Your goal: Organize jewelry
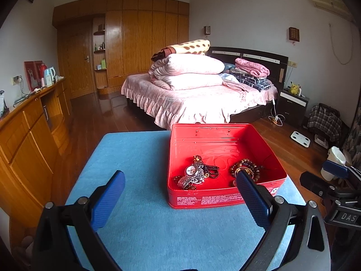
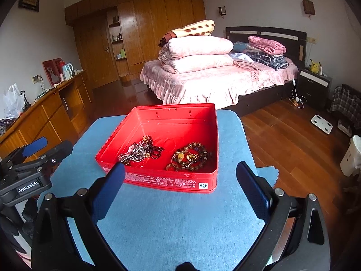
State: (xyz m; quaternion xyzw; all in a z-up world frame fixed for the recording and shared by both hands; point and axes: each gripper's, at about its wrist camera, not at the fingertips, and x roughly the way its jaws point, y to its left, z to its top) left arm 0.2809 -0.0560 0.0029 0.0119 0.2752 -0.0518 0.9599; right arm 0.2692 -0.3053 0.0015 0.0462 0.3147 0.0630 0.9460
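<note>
All jewelry is seen inside the red tin (image 2: 158, 122) on the blue mat (image 2: 158, 225): a watch (image 1: 191, 170) tangled with dark beads at left, bracelets (image 2: 191, 157) at right, so the task is judged near its end or between picks. Both grippers, left (image 1: 180, 178) and right (image 2: 180, 169), are held level just short of the tin, jaws wide apart and empty. Any further pick would call for a descent over the tin's near wall.

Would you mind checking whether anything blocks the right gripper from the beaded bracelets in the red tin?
Only the red tin's near wall stands between the open right gripper and the beaded bracelets; the tin has no lid on, so reaching from above looks unobstructed.
</note>
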